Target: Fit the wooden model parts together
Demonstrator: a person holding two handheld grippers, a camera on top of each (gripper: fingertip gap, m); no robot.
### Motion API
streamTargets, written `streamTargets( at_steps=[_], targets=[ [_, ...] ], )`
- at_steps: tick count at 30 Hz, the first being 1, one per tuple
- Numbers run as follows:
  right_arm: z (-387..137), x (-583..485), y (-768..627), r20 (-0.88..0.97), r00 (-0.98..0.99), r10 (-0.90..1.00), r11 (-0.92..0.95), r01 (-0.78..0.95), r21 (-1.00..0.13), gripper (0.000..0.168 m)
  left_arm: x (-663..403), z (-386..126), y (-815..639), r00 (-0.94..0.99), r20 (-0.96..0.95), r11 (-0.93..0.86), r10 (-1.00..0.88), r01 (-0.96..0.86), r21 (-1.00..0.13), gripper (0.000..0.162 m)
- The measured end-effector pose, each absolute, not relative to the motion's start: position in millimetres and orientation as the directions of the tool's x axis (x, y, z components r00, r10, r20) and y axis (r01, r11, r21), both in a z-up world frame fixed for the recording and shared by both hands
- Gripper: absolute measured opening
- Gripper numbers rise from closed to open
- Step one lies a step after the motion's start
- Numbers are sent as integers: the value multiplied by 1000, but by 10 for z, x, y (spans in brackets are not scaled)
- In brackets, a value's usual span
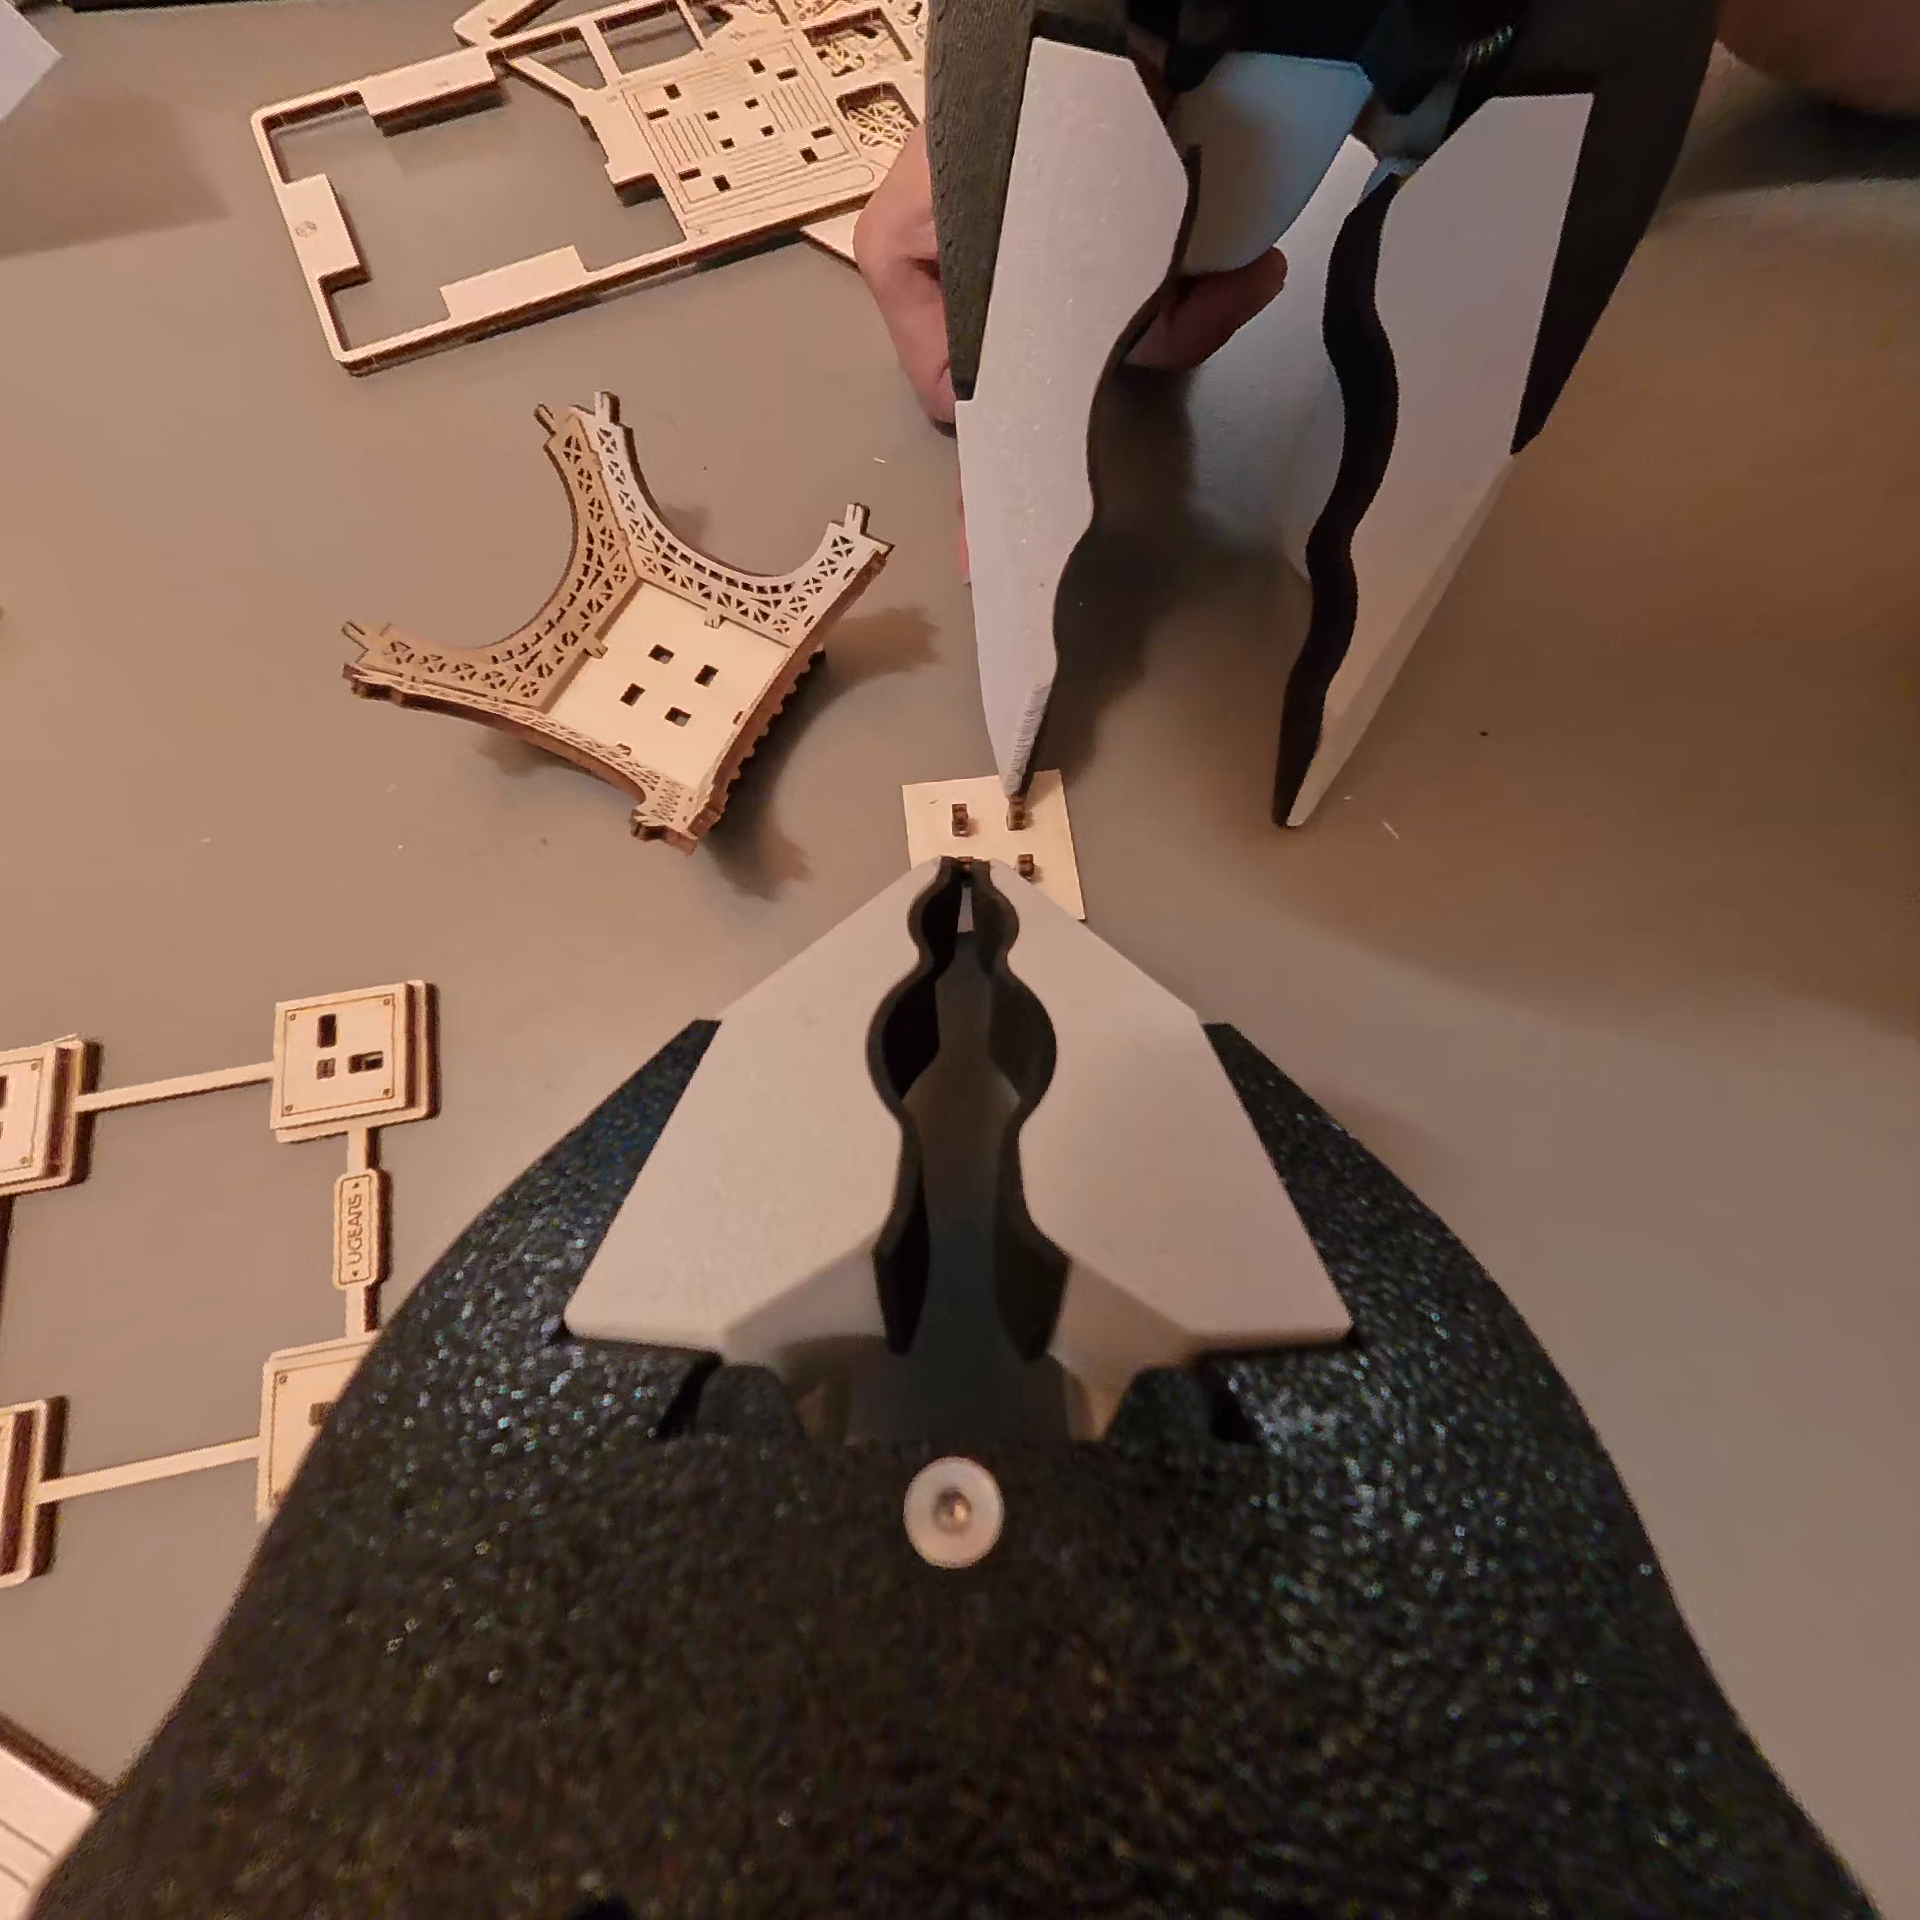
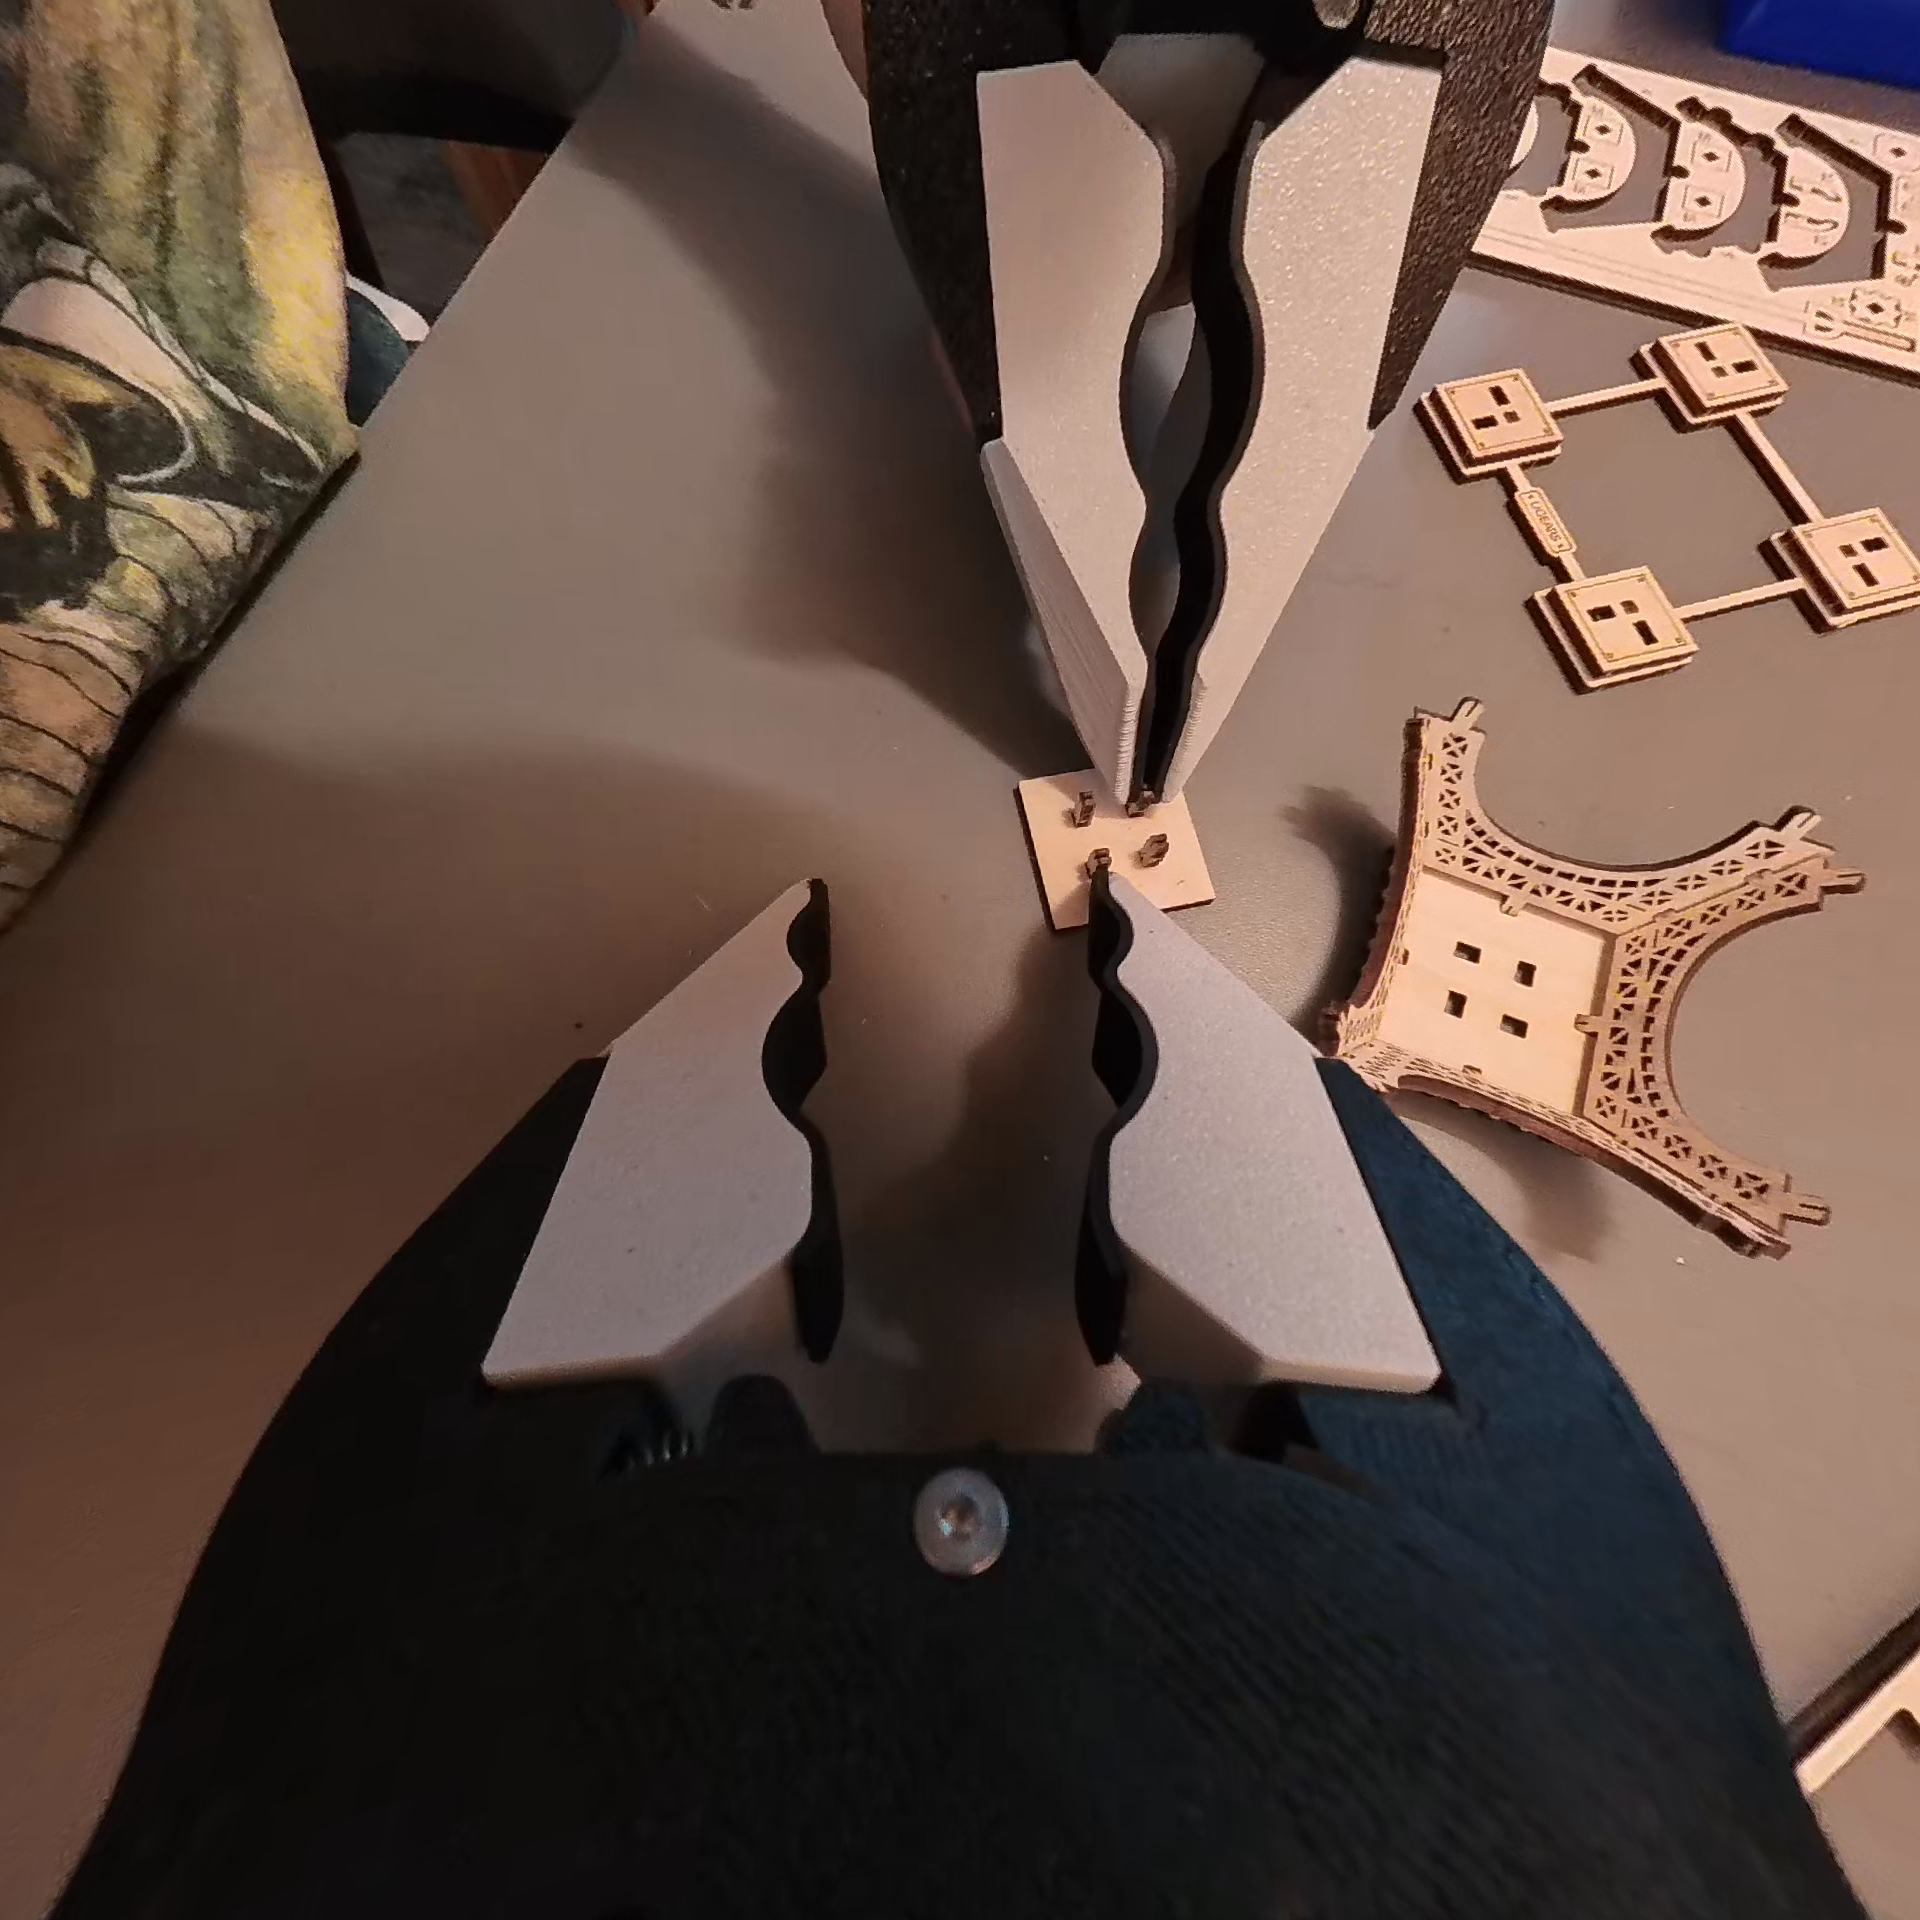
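Observation:
A small square wooden plate (image 1: 1049, 852) with several upright pegs lies flat on the grey table. My left gripper (image 1: 966, 868) is shut on one of its pegs, tips down on the plate; it also shows in the right wrist view (image 2: 1143, 795). My right gripper (image 2: 956, 888) is open and empty. One of its fingertips (image 2: 1107, 899) rests at the edge of the plate (image 2: 1174, 873) beside a peg, the other stands on the table. The right gripper also shows in the left wrist view (image 1: 1153, 805). A lattice tower base (image 1: 644, 665) (image 2: 1496, 977) lies upside down close by.
A wooden frame of linked squares (image 1: 353, 1060) (image 2: 1662, 499) and laser-cut sheets (image 1: 582, 177) (image 2: 1714, 187) lie around the work spot. A hand (image 1: 904, 281) holds the right gripper. Patterned cloth (image 2: 135, 416) lies past the table's edge.

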State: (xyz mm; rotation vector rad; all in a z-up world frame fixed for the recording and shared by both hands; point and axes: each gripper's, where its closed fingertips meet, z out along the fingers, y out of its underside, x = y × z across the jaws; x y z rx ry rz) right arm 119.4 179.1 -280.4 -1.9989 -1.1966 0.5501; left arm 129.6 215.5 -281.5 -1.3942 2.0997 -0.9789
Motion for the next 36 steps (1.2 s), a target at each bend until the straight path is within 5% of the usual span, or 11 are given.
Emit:
streamTargets(
  at_steps=[36],
  targets=[
    [-2812, 1199, 1808, -6, 478, 878, -310, 560, -769, 48, 1254, -2827, 2170, -397, -29, 288, -917, -611, -737, 1]
  ],
)
